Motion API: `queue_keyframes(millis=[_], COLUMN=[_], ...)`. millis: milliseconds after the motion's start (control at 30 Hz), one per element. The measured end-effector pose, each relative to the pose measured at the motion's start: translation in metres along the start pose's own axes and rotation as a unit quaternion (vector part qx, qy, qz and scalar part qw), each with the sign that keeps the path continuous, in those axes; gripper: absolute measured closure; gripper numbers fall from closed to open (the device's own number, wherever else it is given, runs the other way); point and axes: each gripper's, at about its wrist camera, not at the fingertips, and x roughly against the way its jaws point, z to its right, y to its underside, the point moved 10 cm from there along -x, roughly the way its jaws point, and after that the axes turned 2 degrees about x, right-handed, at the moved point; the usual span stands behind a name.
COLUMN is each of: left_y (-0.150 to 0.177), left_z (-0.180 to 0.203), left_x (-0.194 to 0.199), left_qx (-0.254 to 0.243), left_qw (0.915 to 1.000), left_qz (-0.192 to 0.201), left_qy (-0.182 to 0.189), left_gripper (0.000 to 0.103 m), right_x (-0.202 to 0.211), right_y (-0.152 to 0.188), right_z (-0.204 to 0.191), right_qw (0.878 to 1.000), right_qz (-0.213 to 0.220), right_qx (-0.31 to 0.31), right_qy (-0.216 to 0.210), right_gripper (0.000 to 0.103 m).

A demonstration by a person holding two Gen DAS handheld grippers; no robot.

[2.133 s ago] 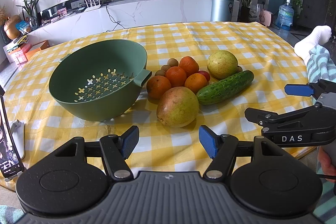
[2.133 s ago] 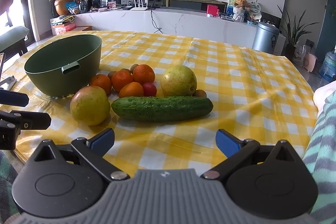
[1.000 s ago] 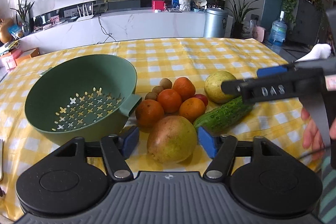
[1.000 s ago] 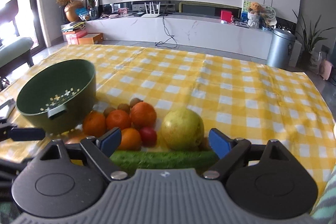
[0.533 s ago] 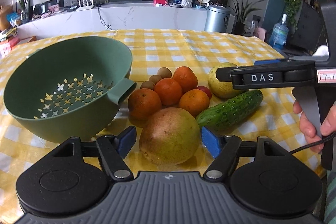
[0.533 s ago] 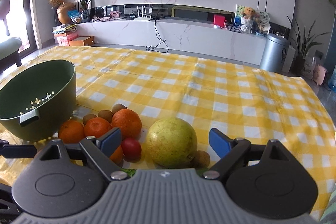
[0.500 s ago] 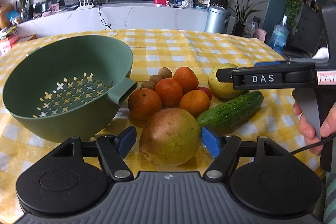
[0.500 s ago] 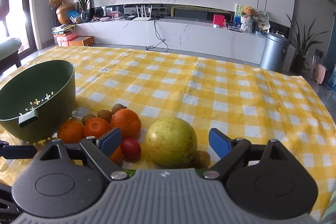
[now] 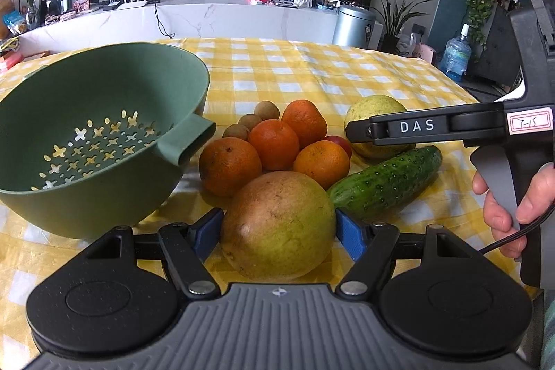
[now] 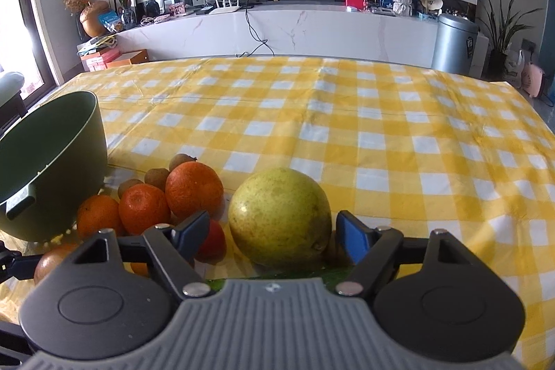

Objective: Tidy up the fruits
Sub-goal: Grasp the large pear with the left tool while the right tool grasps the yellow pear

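**Reaching for two big fruits at once**

Straddling a large reddish-green mango (image 9: 277, 224), the left gripper (image 9: 277, 233) has its blue fingers (image 9: 208, 231) spread to either side, close to the skin — whether they touch it yet is unclear. The right gripper (image 10: 274, 236) is also spread wide, framing a round yellow-green pear (image 10: 279, 217) without visibly pinching it. All the fruit sits on the yellow-checked counter (image 9: 312, 71), just beside an empty green colander (image 9: 97, 127), which is presumably where it belongs.

Risks, as a judgement: both fruits are wide and smooth, nearly filling the finger gaps, so a shallow or off-centre squeeze could let one squirt out and roll. The pile is tight — nudging the mango could scatter the oranges (image 9: 274, 144) touching it, and the right gripper's fingers sit close to a small red fruit (image 10: 213, 240) and above the cucumber (image 9: 385, 184).

Count: one colander, one mango, one pear, one cucumber, four oranges, one small red fruit, and three small brown fruits (image 9: 266, 110), with possibly another hidden behind the pear.
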Motion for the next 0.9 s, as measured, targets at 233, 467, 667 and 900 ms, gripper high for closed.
queue_keyframes(millis=[233,467,667,900], left_y=[0.000,0.004,0.005,-0.002], left_z=[-0.003,-0.003,0.001,0.001], left_x=[-0.002,0.000,0.003,0.018], left_qx=[0.017,0.022,0.004,0.008], left_qw=[0.9998,0.9993,0.9998,0.9996], left_qz=[0.005,0.000,0.009,0.026], left_qy=[0.014,0.032,0.019,0.010], left_gripper=[0.018,0.024,0.024,0.024], right_x=[-0.004,-0.004,-0.002,0.009], right_y=[0.000,-0.002,-0.001,-0.007], right_z=[-0.004,0.000,-0.001,0.000], right_qw=[1.000,0.999,0.999,0.998], right_qz=[0.009,0.013,0.017,0.035], right_qx=[0.026,0.028,0.027,0.034], right_qy=[0.013,0.025,0.030,0.044], right_gripper=[0.026,0.039,0.040,0.040])
